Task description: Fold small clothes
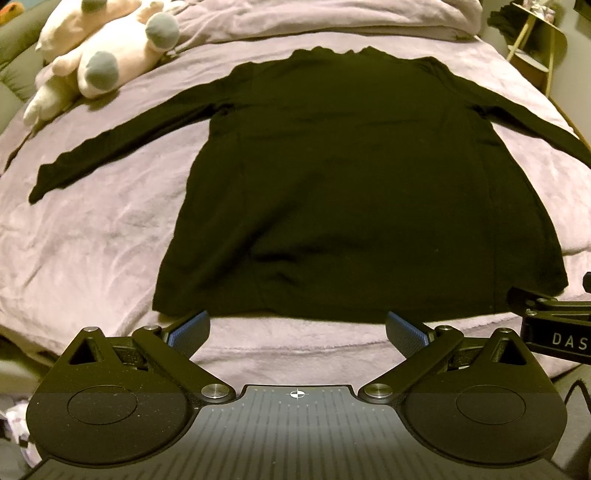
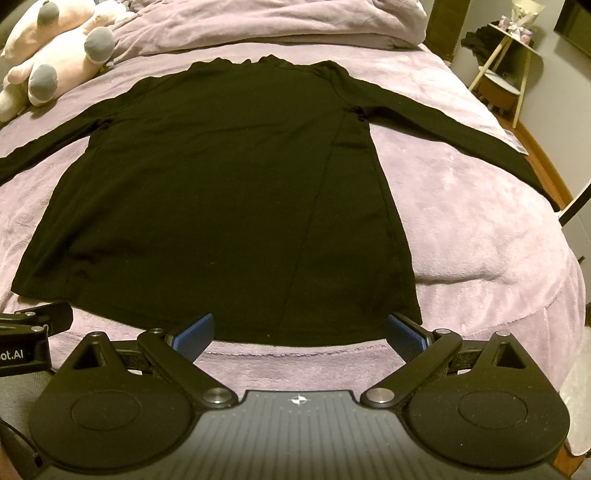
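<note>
A black long-sleeved top (image 1: 332, 177) lies flat on the lilac bed cover (image 1: 92, 240), collar far, hem near, both sleeves spread sideways. It also shows in the right wrist view (image 2: 207, 192). My left gripper (image 1: 297, 328) is open and empty, just short of the hem, towards its left half. My right gripper (image 2: 299, 330) is open and empty, just short of the hem near its right corner. Each gripper's edge shows in the other's view: the right one (image 1: 554, 321) and the left one (image 2: 33, 325).
A white and grey plush toy (image 1: 99, 55) lies at the far left of the bed. A bunched lilac duvet (image 2: 277, 26) lies beyond the collar. A small side table (image 2: 506, 70) stands off the bed's right edge (image 2: 561, 280).
</note>
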A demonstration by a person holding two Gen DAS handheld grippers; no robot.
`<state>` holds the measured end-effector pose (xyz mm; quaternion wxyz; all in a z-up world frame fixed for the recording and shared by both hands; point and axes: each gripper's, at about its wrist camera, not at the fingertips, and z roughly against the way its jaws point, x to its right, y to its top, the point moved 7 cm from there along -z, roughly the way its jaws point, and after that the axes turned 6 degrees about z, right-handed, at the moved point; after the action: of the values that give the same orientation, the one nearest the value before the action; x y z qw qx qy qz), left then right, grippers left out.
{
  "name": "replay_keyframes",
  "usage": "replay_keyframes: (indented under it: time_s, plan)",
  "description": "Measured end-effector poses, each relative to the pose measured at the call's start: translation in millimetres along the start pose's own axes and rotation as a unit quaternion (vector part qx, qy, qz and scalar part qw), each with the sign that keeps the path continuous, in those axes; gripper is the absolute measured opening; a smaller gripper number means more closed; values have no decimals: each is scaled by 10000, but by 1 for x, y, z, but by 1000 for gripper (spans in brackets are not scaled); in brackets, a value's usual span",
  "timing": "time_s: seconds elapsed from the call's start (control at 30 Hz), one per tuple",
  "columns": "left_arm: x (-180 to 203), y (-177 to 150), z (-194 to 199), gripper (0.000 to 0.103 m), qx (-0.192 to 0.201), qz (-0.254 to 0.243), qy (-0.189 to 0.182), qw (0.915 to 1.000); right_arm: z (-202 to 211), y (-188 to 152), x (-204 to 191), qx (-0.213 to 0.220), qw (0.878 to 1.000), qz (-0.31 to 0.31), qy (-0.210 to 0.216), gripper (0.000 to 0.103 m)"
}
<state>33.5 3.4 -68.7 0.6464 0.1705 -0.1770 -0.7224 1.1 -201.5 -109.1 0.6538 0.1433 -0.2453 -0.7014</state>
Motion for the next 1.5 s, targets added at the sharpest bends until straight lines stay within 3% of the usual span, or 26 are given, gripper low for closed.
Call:
replay_keyframes:
  time_s: [1.5]
  plan:
    - [-1,1,1,103,-27,52,-38,10000,0,-1,0,-20,10000,-18,-29,99]
